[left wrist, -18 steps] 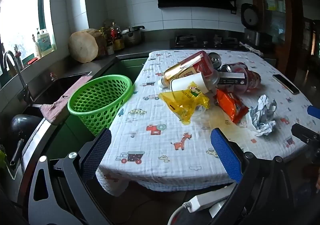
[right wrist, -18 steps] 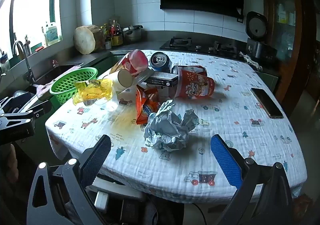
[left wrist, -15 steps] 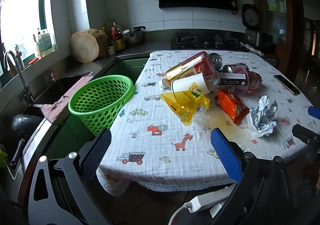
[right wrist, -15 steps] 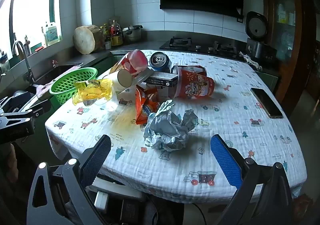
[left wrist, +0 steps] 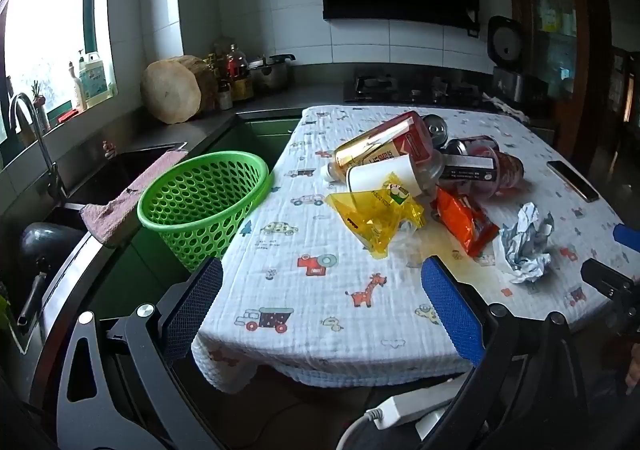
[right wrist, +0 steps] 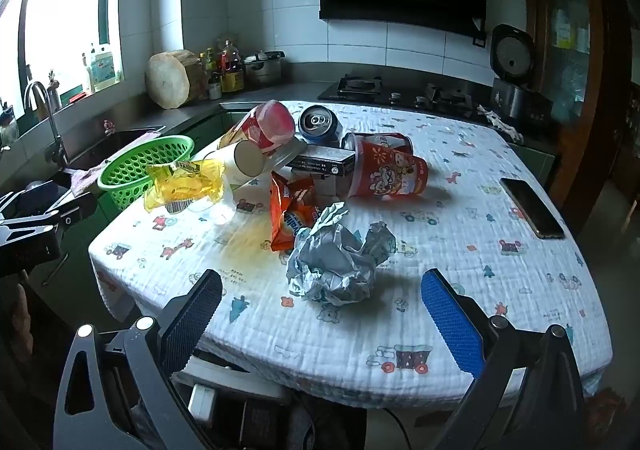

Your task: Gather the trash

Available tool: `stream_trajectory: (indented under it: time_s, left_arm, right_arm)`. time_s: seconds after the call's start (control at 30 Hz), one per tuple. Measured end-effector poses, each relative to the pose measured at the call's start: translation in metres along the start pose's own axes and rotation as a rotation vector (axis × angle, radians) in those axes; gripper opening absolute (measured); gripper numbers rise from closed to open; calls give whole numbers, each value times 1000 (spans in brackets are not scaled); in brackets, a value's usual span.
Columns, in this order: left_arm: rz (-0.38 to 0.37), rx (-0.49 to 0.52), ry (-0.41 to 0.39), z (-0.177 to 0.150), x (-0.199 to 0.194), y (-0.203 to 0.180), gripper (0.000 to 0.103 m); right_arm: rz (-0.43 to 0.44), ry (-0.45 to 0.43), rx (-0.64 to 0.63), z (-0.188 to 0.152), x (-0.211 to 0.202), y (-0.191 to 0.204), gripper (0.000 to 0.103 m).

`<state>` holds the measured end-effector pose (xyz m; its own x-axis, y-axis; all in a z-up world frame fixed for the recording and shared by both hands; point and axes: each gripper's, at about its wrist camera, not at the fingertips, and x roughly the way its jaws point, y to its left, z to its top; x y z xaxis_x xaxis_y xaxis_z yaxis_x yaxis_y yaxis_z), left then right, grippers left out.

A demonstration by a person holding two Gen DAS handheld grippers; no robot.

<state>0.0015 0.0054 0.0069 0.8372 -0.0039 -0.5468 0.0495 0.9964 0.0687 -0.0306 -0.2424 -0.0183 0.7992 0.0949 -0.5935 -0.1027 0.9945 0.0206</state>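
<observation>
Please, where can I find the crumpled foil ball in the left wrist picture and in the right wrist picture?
Left wrist view: the crumpled foil ball lies at the right side, on the tablecloth, right of the orange snack bag.
Right wrist view: the ball lies near the centre, just below the same orange bag.
Shared landmark: the green basket at the table's left edge.

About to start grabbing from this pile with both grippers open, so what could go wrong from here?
1. The cups, can and box lean on each other; pulling one may send the can rolling.
2. The green basket overhangs the table edge, so a hard drop could tip it.
3. The phone lies near the crumpled foil; a wide sweep might knock it.
</observation>
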Motion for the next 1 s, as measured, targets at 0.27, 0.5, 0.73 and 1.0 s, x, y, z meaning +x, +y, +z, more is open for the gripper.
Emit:
stream_trajectory:
  time_s: [0.27,0.5,0.73,1.0]
  left_arm:
    - [3,-1,-5,2,0,3,98]
    - [10,-1,-7,2,1,3,98]
    - [13,-3,-10,2,2,5,98]
    - [18,3,-14,2,2,5,98]
  right_arm:
    - [-1,-4,-2,1,-3,0,97]
    - [-2,-4,-4,1,-3,1,97]
    - [0,-6,-8,2,-4,3,97]
    - [0,-6,-8,2,-3,2,97]
